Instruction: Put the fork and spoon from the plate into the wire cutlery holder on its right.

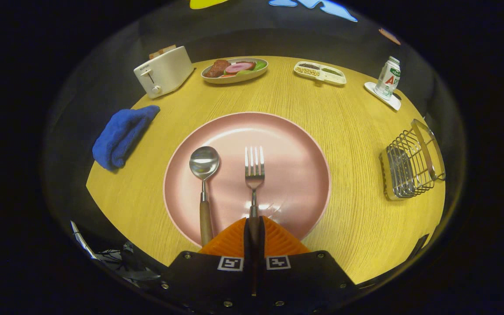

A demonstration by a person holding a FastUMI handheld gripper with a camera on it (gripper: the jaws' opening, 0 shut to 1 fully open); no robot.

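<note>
A pink plate (295,144) lies in the middle of the round wooden table, just ahead of my fingers. On it a fork (254,168) points away from me, its tines far and its wooden handle running back between my fingers. My gripper (254,225) is shut on the fork's handle at the plate's near rim. A spoon (204,175) with a wooden handle lies parallel to the fork, to its left, bowl away from me. The wire cutlery holder (411,164) stands on the table to the right of the plate.
A blue cloth (120,133) lies left of the plate. Beyond the plate stand a white toaster (164,71), a dish of toy food (234,70), a divided tray (320,72) and a can on a coaster (387,78). The table edge curves close behind the holder.
</note>
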